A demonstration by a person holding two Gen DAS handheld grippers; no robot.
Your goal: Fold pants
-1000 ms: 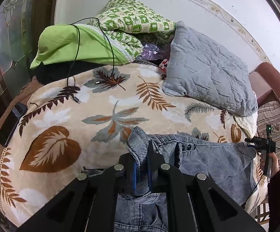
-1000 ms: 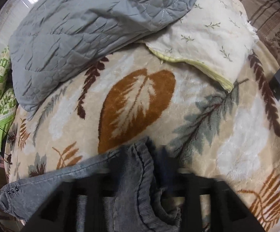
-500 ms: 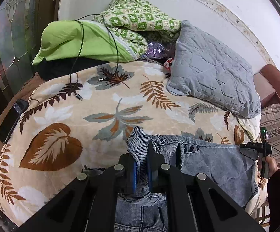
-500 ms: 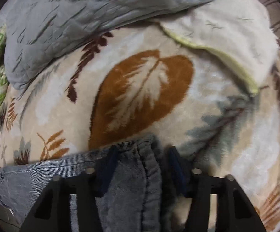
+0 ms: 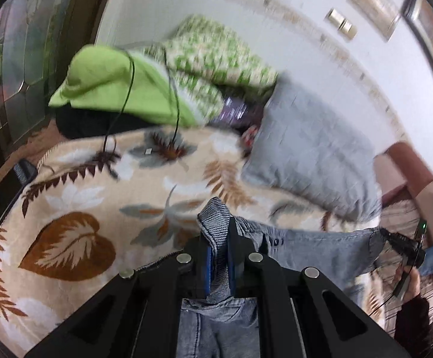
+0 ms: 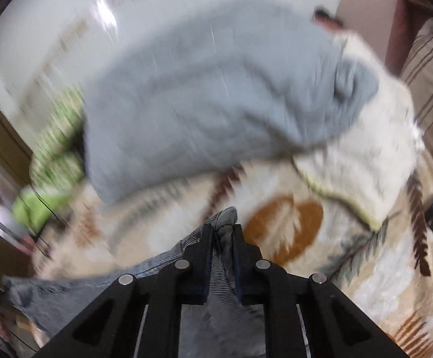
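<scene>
Pants (image 5: 312,238) blur beyond both clamped claws.

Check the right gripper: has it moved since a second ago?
Yes. The right gripper, jaws just closed on the jeans, has tilted up: the grey pillow sits lower in its view.

You are in a home bedroom: a bed under a leaf-print fleece blanket (image 5: 76,208), a grey quilted pillow (image 5: 312,149), green bedding (image 5: 118,95) heaped by the white wall (image 5: 276,24), 2 wall switches (image 5: 340,24), a phone (image 5: 7,191) at the bed's edge.
</scene>
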